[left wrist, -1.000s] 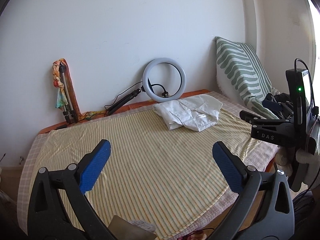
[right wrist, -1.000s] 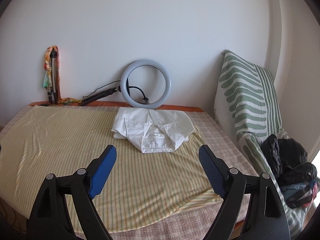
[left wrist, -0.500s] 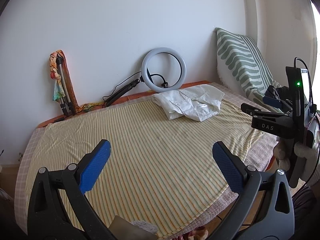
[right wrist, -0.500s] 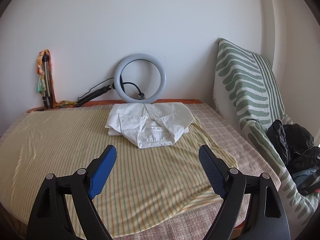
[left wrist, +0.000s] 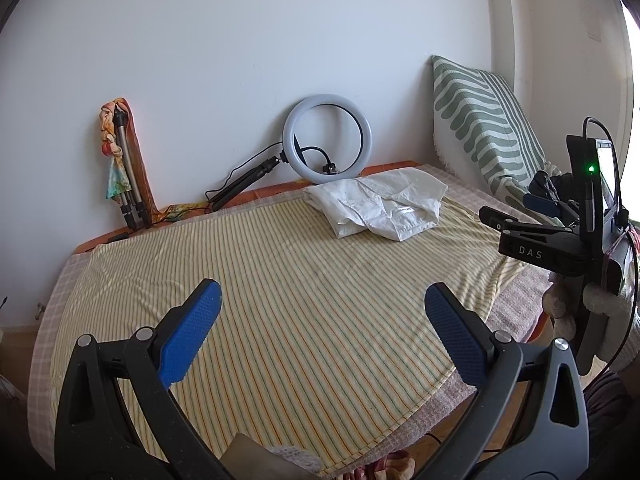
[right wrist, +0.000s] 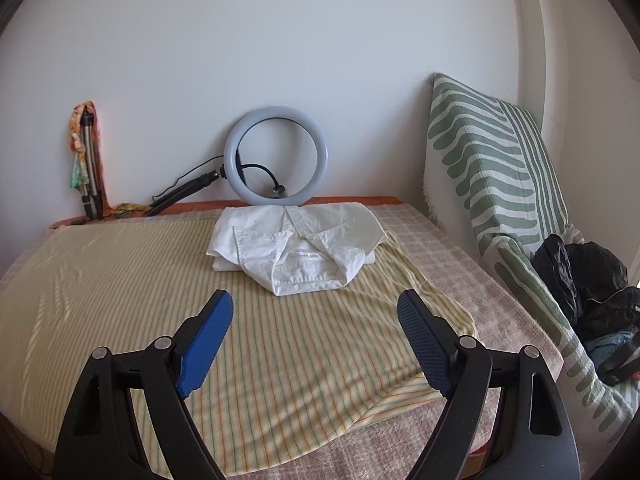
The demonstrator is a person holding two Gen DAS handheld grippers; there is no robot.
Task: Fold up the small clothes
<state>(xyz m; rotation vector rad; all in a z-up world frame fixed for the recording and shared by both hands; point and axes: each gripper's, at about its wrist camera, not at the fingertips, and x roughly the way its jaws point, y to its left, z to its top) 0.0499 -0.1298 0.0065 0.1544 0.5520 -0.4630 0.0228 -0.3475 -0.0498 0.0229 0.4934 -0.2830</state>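
Note:
A folded white collared shirt (left wrist: 380, 206) lies at the far side of a bed covered by a yellow striped sheet (left wrist: 280, 300); it also shows in the right wrist view (right wrist: 298, 246). My left gripper (left wrist: 320, 304) is open and empty, above the near part of the sheet, well short of the shirt. My right gripper (right wrist: 314, 312) is open and empty, just short of the shirt's near edge. The right gripper's body (left wrist: 560, 240) shows at the right of the left wrist view.
A ring light (right wrist: 276, 156) leans on the wall behind the shirt. A folded tripod with a colourful cloth (right wrist: 86, 160) stands at the back left. A green striped pillow (right wrist: 492, 176) and dark clothes (right wrist: 588, 280) lie along the right side.
Both grippers have moved forward toward the shirt, which looks larger and nearer in the right wrist view. Both stay open and empty.

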